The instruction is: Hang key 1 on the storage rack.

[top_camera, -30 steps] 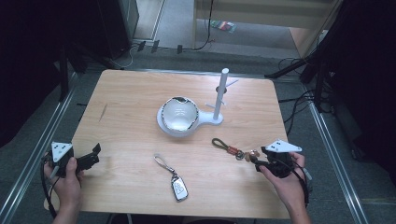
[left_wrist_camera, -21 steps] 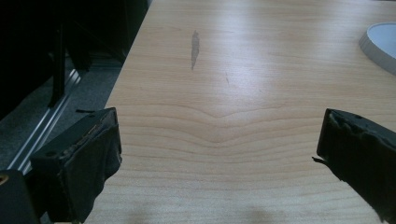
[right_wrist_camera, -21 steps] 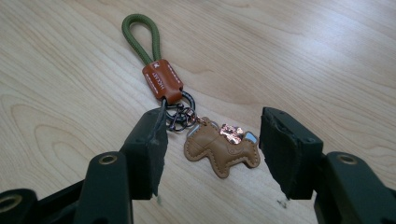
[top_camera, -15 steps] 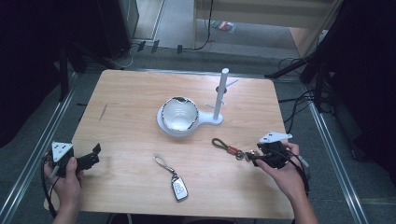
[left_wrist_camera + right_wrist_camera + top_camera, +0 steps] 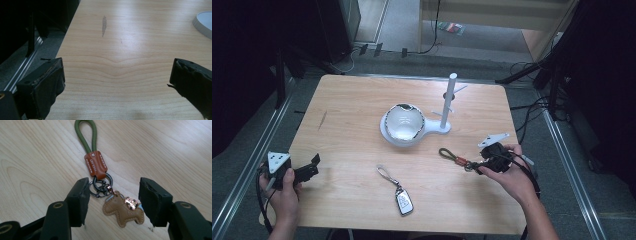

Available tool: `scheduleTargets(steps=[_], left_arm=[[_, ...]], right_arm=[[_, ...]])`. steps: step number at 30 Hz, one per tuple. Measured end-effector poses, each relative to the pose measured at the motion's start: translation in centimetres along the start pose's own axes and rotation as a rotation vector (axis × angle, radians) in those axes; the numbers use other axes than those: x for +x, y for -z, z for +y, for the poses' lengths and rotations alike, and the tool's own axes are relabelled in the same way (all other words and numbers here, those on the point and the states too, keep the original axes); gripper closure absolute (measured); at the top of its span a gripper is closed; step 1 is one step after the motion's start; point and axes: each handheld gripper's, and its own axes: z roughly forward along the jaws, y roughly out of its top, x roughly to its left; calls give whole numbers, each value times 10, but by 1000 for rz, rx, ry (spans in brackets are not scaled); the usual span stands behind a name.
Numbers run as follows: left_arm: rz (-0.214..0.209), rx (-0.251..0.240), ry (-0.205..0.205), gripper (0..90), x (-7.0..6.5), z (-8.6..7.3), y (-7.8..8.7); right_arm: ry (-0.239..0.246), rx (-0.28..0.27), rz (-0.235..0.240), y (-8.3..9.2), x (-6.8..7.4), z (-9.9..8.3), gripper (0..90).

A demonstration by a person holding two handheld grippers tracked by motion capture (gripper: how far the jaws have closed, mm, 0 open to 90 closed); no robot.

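- Approach to grasp is the step in hand: the right tool [image 5: 113, 195] sits low over the wooden table [image 5: 352, 115] with its two black jaws spread wide, straddling the keychain with the olive-green cord loop, orange leather tab and tan leather horse charm [image 5: 100, 180].
- In the right gripper view the keychain lies flat on the table; the dark metal rings sit just beside the left-hand jaw, the horse charm [image 5: 124, 211] lies between the jaws, and the cord loop [image 5: 86, 135] stretches away ahead of them. Nothing is clamped yet.
- In the high view the same keychain [image 5: 455, 158] rests near the table's right front, with the right tool [image 5: 492, 159] at its charm end.
- The left tool [image 5: 307, 171] is held at the front left corner, well apart from everything; the left gripper view shows its jaws wide apart with bare wood between them.
- A white stand with an upright post and short pegs [image 5: 447, 107] and a white bowl with a dark-edged rim [image 5: 402, 122] stand at the table's middle; a second key fob on a grey strap [image 5: 398, 192] lies near the front edge.
- The next move probably calls for closing the jaws on the rings or the charm's upper part, squarely enough that the flat leather does not slip, then lifting so the cord loop hangs free, likely for a peg on the stand.
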Motion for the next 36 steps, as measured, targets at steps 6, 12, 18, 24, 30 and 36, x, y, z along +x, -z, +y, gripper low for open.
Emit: scheduleTargets(steps=[6, 12, 18, 24, 30, 36], left_arm=[[-2, 2, 2, 1, 0, 0, 0], [-2, 2, 2, 1, 0, 0, 0], [-4, 3, 3, 1, 0, 0, 0], [-4, 3, 2, 1, 0, 0, 0], [-2, 7, 0, 1, 0, 0, 0], [-3, 4, 0, 1, 0, 0, 0]], right_arm=[[65, 68, 7, -6, 5, 18, 415], [110, 105, 42, -13, 9, 32, 395], [130, 157, 76, -27, 14, 41, 331], [139, 165, 74, -34, 17, 45, 333], [157, 172, 68, -39, 18, 49, 424], [157, 212, 108, -45, 14, 51, 538]])
